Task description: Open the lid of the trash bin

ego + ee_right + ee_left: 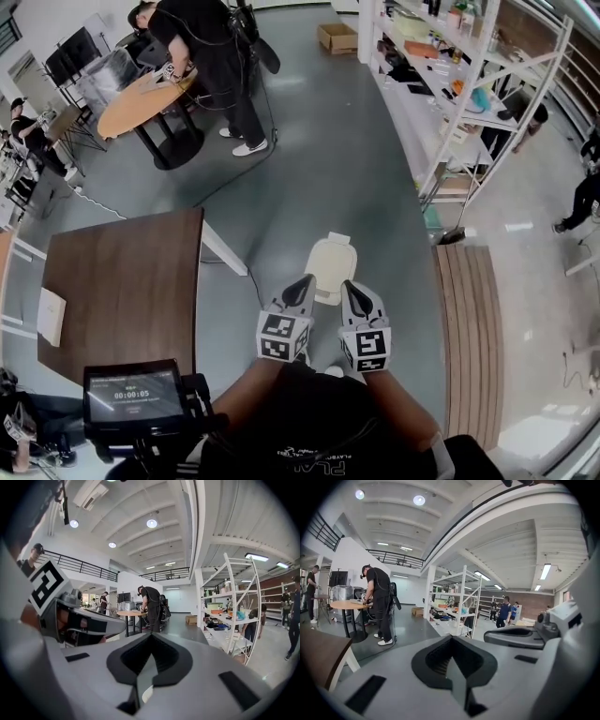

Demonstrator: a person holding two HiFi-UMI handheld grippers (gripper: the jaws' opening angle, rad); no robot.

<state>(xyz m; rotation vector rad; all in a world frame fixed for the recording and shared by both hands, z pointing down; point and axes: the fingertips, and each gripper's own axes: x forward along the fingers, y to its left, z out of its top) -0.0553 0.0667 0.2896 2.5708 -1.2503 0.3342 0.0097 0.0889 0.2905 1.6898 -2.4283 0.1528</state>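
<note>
Grey floor fills the middle of the head view, with a brown table (122, 281) at the left of the frame and a small screen (131, 396) in the lower left corner. Right of the table, low in the middle, the left gripper (301, 285) points up the frame. Its jaws are pressed together with nothing between them, and its own view confirms the dark pads meeting.

The trash bin (331, 255), cream-coloured, stands on the floor at the centre, just beyond and between the two tips. The right gripper (351, 289) sits close beside the left one, its jaws likewise closed and empty. A slatted wooden bench (469, 337) runs down the right side, and white shelving (450, 84) fills the upper right.

From where things lie, I'd say the job has not begun. The lid lies flat on the bin, and reaching, catching and lifting it are all left to do.

The bin's near edge is covered by the grippers, so I cannot tell whether either tip touches it. No handle or pedal can be made out. Both gripper views look out across the room and do not clearly show the bin.
</note>
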